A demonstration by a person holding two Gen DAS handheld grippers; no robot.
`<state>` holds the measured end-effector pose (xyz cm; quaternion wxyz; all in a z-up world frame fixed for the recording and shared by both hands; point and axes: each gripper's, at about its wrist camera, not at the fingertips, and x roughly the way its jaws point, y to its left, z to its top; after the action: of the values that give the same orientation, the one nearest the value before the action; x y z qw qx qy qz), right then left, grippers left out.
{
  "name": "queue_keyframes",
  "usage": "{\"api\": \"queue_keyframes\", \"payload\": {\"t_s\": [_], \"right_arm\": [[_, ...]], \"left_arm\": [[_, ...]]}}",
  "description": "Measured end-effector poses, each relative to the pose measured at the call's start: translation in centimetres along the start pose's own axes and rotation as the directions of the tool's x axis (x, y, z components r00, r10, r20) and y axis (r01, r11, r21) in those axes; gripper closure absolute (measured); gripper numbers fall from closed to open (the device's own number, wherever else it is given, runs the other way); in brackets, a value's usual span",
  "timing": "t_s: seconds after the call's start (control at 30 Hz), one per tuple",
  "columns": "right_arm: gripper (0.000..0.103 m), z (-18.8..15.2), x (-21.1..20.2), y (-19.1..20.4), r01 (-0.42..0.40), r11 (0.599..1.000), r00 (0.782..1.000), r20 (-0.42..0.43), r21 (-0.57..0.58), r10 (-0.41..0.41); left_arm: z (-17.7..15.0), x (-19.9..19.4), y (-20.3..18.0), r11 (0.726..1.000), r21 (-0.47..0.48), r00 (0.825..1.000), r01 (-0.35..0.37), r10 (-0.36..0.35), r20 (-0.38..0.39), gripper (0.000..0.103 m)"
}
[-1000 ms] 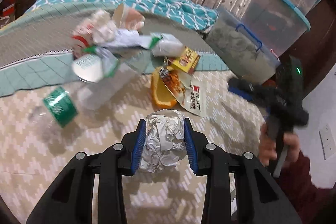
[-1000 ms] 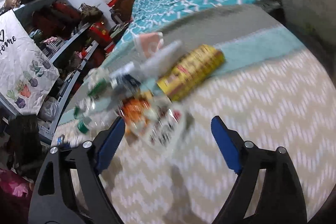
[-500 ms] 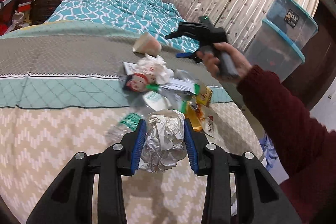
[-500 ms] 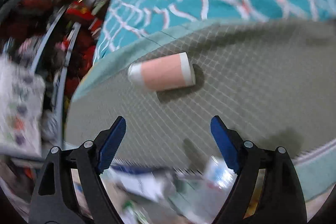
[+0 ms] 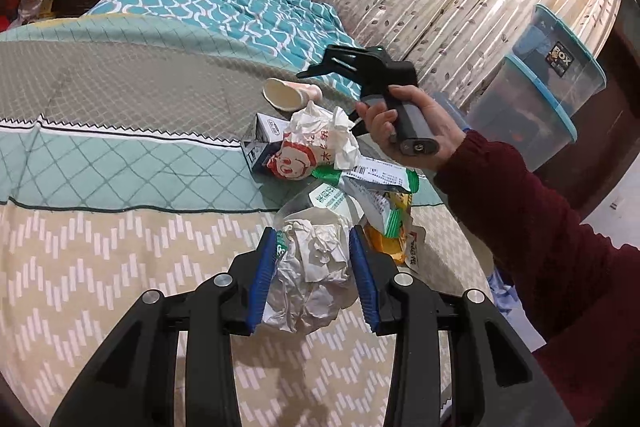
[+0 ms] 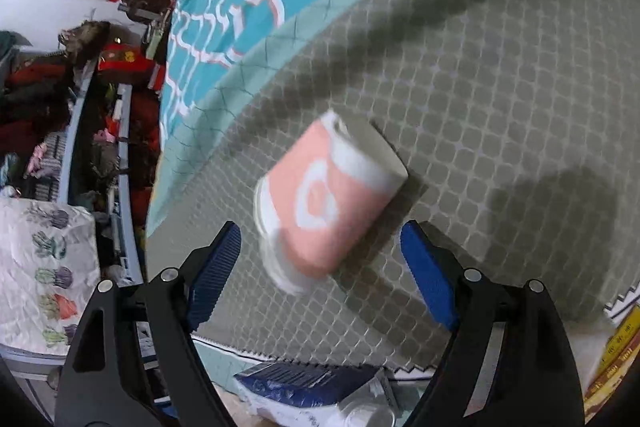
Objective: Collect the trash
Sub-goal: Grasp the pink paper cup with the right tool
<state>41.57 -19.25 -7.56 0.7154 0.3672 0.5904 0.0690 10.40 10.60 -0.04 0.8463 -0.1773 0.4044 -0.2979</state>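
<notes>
Paper ball (image 5: 310, 269) clenched in left gripper (image 5: 314, 277); wrappers (image 5: 360, 195) heaped just beyond on bedspread (image 5: 100, 155). Pink cup (image 6: 326, 203) on its side between spread pads of right gripper (image 6: 322, 273); blue carton (image 6: 308, 385) beneath.

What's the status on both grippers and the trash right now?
Left gripper shut on crumpled paper ball. Right gripper open, straddling pink paper cup lying on bedspread. Nothing blocking.
</notes>
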Motion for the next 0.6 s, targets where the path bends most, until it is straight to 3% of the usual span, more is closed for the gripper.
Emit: {"api": "queue_keyframes", "payload": {"t_s": [0.03, 0.13, 0.2, 0.4, 0.5, 0.6], "right_arm": [[0.029, -0.1, 0.3, 0.2, 0.004, 1.000, 1.000, 0.015, -0.013, -0.003], [0.065, 0.3, 1.6, 0.5, -0.029, 0.999, 1.000, -0.012, -0.035, 0.029], [0.073, 0.0, 1.5, 0.7, -0.049, 0.998, 0.999, 0.010, -0.045, 0.050], [0.076, -1.8, -4.1, 1.5, -0.159, 0.978, 0.984, 0.062, -0.137, 0.169], [0.076, -3.5, -9.3, -1.0, -0.214, 0.963, 0.965, 0.121, -0.161, 0.234], [0.076, -6.9, -15.7, -6.0, -0.204, 0.957, 0.943, 0.221, -0.207, 0.249]], "left_arm": [[0.0, 0.0, 0.0, 1.000, 0.000, 1.000, -0.003, 0.003, 0.001, 0.068], [-0.1, -0.4, 0.1, 1.000, -0.005, 1.000, -0.016, 0.016, 0.009, 0.068], [-0.1, -0.8, -0.1, 1.000, -0.005, 0.999, -0.030, 0.030, 0.018, 0.068], [0.8, -1.8, -2.7, 0.998, 0.044, 0.999, -0.042, 0.041, 0.036, 0.069], [1.6, -1.0, -5.1, 0.997, 0.081, 1.000, -0.004, 0.003, 0.015, 0.069], [2.2, 1.4, -9.2, 0.988, 0.150, 0.999, 0.038, -0.034, -0.031, 0.069]]}}
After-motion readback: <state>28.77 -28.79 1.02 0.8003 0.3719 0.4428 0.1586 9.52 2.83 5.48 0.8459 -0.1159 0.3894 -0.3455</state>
